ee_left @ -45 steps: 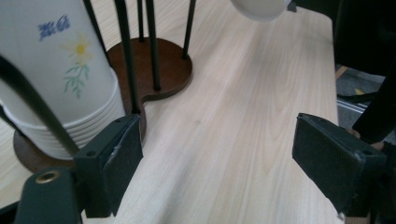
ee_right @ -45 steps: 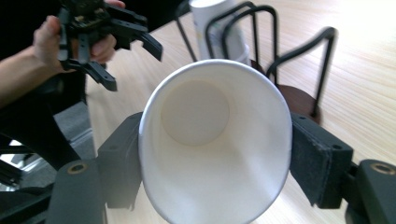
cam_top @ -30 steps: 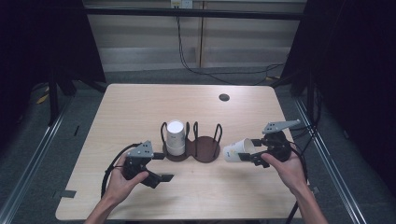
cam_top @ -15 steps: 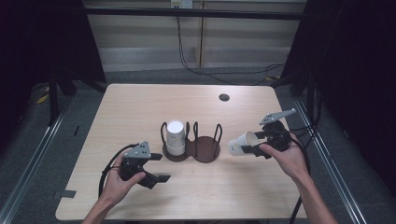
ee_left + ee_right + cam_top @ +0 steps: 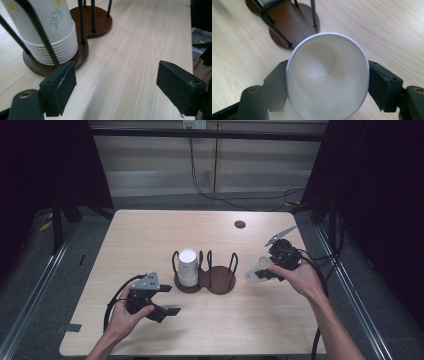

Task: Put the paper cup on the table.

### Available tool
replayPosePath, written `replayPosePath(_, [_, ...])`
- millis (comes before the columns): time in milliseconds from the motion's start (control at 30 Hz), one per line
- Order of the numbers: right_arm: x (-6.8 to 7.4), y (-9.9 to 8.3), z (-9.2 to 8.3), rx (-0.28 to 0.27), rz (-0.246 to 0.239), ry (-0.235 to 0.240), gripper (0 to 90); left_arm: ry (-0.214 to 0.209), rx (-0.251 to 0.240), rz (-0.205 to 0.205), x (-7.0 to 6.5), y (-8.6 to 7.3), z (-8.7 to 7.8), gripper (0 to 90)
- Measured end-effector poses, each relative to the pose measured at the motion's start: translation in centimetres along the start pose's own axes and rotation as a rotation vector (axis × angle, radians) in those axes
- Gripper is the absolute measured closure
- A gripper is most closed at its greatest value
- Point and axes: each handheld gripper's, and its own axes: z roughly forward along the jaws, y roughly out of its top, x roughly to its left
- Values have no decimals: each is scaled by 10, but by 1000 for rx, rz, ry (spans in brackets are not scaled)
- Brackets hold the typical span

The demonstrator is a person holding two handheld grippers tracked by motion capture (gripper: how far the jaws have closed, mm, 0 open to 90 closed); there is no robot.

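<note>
Change: since the earlier frames the right claw (image 5: 267, 271) has carried the paper cup (image 5: 256, 269) away from the cup holder (image 5: 206, 281), toward the right side of the surface (image 5: 150, 235); the left claw (image 5: 166, 300) has kept its place.
Left claw: nearest to the person, open, nothing between its jaws, resting low in front of the holder.
Right claw: closed on the cup, one pad on each side of its wall.
Cup: in the air, tilted, mouth toward the holder; the jaws press it slightly oval.
Handling: I judge it very light, thin and easy to crush; hold it gently at mid-wall, not at the rim.
Stack of cups (image 5: 188, 267): stands in the left ring of the holder.
In the way: the upright wires of the empty right ring.
Far: a small dark disc (image 5: 240, 224) near the far edge.
</note>
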Motion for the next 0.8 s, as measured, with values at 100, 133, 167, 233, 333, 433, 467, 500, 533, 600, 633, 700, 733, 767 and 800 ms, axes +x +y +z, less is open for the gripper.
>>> replayPosePath(100, [-3, 5, 5, 40, -6, -10, 260, 4, 8, 3, 0, 0, 1, 162])
replayPosePath(133, [-3, 6, 6, 50, -7, -14, 260, 4, 7, 2, 1, -1, 1, 162])
replayPosePath(167, [-4, 8, 8, 53, -6, -15, 260, 7, 6, -1, 0, -1, 2, 162])
replayPosePath(233, [-5, 10, 12, 74, -3, -29, 260, 7, 5, -3, 1, -1, 2, 162])
replayPosePath(333, [-7, 13, 20, 100, 1, -36, 258, 7, 0, -16, 1, -1, 2, 162])
replayPosePath(433, [-9, 17, 22, 116, 7, -39, 258, 7, 8, -9, 1, -1, 3, 163])
replayPosePath(467, [-10, 18, 23, 125, 8, -44, 258, 7, 9, -8, 1, -1, 3, 163])
replayPosePath(500, [-11, 20, 24, 135, 8, -46, 258, 9, 12, -6, 1, -2, 3, 163])
replayPosePath(533, [-11, 22, 25, 160, 12, -51, 258, 10, 12, -6, 1, -2, 3, 163])
replayPosePath(600, [-12, 24, 27, 176, 2, -68, 258, 14, 13, -4, 1, -2, 3, 163])
replayPosePath(633, [-11, 25, 29, 190, -6, -70, 258, 11, 12, -3, 1, -2, 3, 163])
replayPosePath(700, [-11, 27, 32, 211, -3, -75, 255, 12, 12, -7, 1, -2, 3, 163])
replayPosePath(733, [-11, 28, 34, 223, -14, -84, 254, 11, 15, 1, 2, -2, 4, 163])
replayPosePath(767, [-11, 29, 35, 231, -9, -80, 253, 5, 15, 6, 2, -2, 4, 163])
replayPosePath(800, [-12, 30, 37, 231, -9, -77, 252, 1, 15, 5, 1, -2, 5, 163])
